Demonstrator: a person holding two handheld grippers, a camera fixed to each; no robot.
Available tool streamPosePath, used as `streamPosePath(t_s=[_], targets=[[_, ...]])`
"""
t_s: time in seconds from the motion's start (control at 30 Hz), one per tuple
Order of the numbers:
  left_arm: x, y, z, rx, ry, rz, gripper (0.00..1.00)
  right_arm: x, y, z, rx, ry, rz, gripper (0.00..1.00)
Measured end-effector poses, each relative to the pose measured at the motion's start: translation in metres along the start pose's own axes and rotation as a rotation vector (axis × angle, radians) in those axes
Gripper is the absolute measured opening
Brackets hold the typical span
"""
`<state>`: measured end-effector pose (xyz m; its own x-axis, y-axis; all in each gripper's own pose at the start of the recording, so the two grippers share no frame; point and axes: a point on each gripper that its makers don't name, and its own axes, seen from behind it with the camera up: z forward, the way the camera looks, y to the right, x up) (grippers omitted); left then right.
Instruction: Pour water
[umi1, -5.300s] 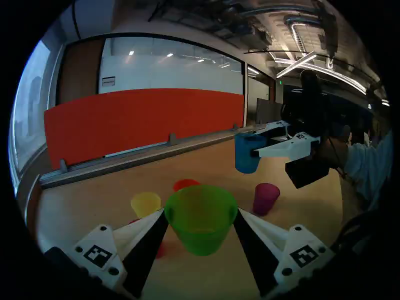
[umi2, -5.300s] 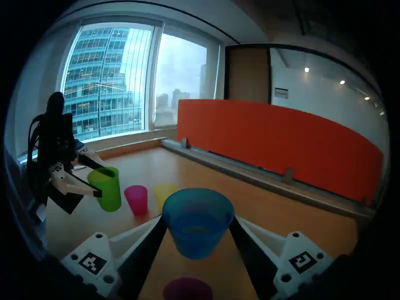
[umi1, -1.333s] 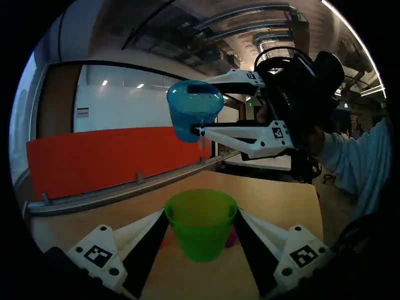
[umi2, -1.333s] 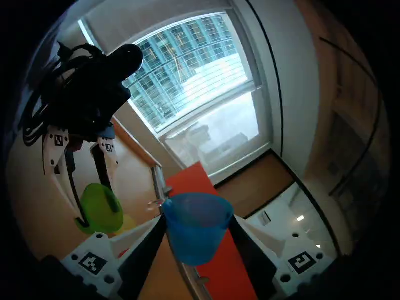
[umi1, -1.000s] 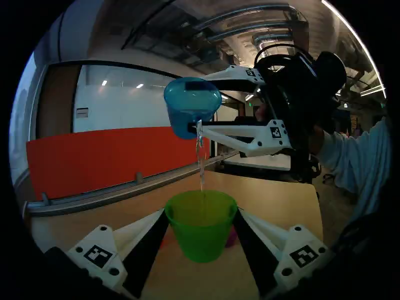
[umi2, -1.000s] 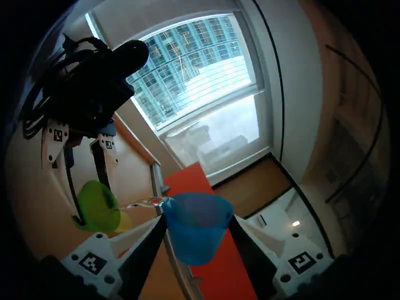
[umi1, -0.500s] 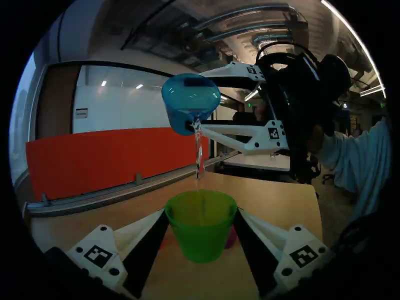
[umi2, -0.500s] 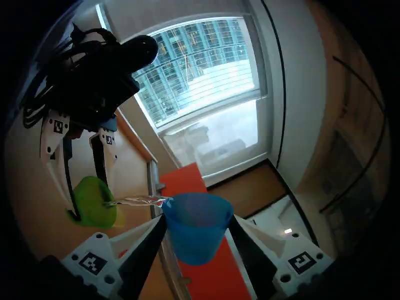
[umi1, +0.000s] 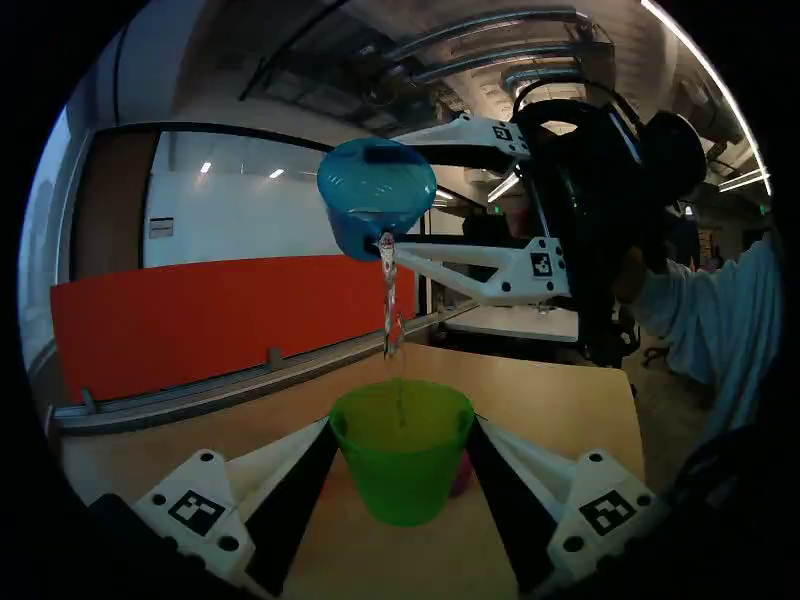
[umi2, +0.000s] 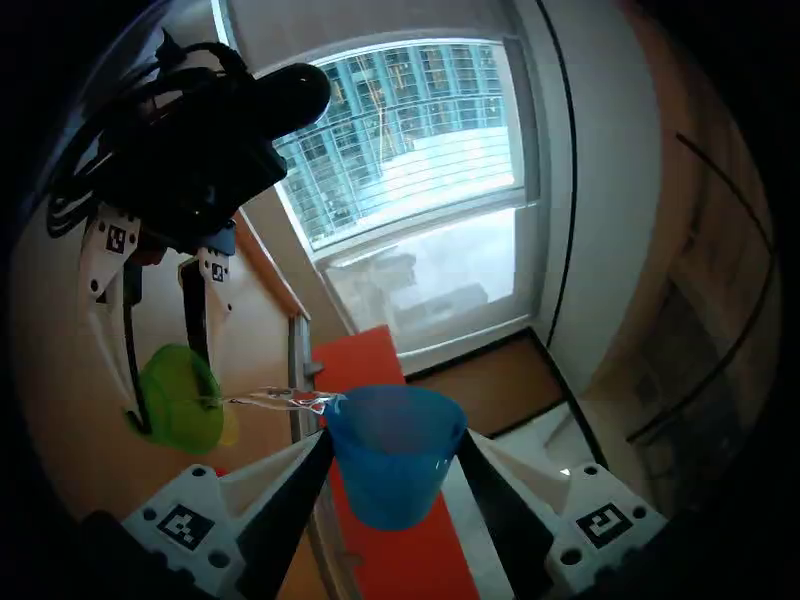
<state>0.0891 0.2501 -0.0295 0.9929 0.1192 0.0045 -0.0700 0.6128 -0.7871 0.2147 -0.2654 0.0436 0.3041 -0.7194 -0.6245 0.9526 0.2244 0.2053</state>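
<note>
The upright cup (umi1: 402, 450) stands between the two fingers of the left tongs (umi1: 400, 425), which press on its left and right sides. The worktop (umi1: 560, 390) lies under it; whether the two touch, I cannot tell. Straight above the upright cup, well apart from it, is the tilted cup (umi1: 372, 195), gripped between the fingers of the right tongs (umi1: 392, 198), which reach in from the right. A stream of water (umi1: 388, 300) runs from the tilted cup down into the upright cup. Behind the upright cup, along the far edge of the worktop, stands a partition (umi1: 200, 320). To its right, farther back, is a person's sleeve (umi1: 720, 320).
</note>
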Motion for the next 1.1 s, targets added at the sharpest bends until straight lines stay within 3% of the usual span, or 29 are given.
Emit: streamPosePath(t_s=[1.1], targets=[[0.003, 0.002, 0.006, -0.002, 0.0, 0.008, 0.87, 0.004, 0.022, -0.001, -0.027, 0.004, -0.161, 0.9]])
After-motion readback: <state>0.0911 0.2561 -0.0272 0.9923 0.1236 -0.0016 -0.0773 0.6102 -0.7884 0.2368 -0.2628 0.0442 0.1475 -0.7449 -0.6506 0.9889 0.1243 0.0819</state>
